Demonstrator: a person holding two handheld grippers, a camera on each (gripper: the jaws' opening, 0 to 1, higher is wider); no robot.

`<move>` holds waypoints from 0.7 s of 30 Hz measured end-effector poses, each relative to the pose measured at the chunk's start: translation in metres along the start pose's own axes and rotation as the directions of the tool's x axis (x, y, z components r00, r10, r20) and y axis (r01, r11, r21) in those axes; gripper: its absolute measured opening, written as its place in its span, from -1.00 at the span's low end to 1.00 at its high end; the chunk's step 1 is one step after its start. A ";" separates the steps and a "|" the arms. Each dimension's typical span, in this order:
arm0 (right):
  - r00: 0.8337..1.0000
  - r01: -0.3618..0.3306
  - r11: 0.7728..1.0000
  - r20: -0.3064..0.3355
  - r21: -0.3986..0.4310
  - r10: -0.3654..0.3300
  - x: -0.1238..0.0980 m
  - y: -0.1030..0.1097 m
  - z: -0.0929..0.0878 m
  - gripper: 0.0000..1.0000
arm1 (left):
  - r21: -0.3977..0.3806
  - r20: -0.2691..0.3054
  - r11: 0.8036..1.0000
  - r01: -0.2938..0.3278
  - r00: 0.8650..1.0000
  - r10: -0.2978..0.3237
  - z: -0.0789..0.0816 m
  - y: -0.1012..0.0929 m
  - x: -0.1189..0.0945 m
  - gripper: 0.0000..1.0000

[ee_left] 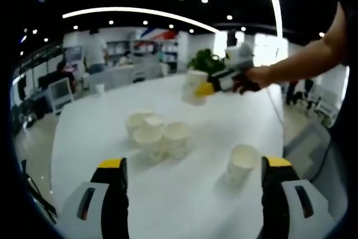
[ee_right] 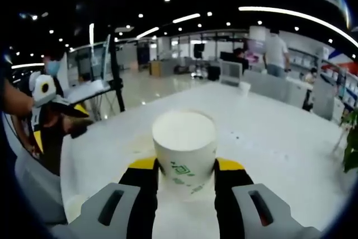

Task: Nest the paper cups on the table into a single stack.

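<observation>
Between your right gripper's (ee_right: 185, 186) yellow-tipped black jaws, in the right gripper view, sat a white paper cup with a green printed mark (ee_right: 185, 147), clenched at its sides and held mouth away from the camera, its flat base facing you. At nine o'clock in that view your left gripper (ee_right: 53, 110) showed, held in a hand (ee_right: 67, 122) above the near edge of the wide white table (ee_right: 268, 132).

In the left gripper view your left gripper (ee_left: 193, 177) had its jaws spread wide, with nothing between them. Just inside the right jaw, at about five o'clock, one white paper cup (ee_left: 242, 163) stood upright on the table (ee_left: 89, 132), apart from both jaws. Toward the centre, a cluster of four white paper cups (ee_left: 156, 132) stood upright and touching one another. At one o'clock your right gripper (ee_left: 215, 85) hung well above the tabletop, carrying the gripped cup (ee_left: 193, 87) tilted on its side, your hand (ee_left: 251, 78) behind it.

Farther off, at eleven o'clock, a small white cup (ee_left: 99, 88) stood near the far table edge, a green leafy plant (ee_left: 206, 60) sat at twelve o'clock, and a person in a light shirt (ee_left: 95, 51) stood among the office desks beyond.
</observation>
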State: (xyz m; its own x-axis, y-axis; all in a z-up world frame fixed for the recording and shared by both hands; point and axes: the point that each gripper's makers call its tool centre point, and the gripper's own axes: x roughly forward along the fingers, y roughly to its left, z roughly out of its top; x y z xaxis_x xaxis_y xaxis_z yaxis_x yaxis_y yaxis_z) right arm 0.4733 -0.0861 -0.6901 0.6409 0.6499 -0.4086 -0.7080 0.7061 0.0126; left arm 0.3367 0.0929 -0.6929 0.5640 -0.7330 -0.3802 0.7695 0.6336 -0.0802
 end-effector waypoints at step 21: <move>1.000 -0.030 0.999 -0.005 -0.011 0.030 -0.020 0.039 -0.006 -0.27 | -0.014 -0.009 1.000 -0.010 1.000 0.009 -0.001 -0.002 -0.005 0.96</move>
State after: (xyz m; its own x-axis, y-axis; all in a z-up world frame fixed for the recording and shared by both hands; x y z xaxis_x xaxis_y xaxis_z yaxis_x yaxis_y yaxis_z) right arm 0.4310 -0.0734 -0.6869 0.6178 0.6693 -0.4127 -0.7302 0.6831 0.0147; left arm 0.3320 0.0959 -0.6921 0.5686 -0.7247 -0.3892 0.7596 0.6441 -0.0897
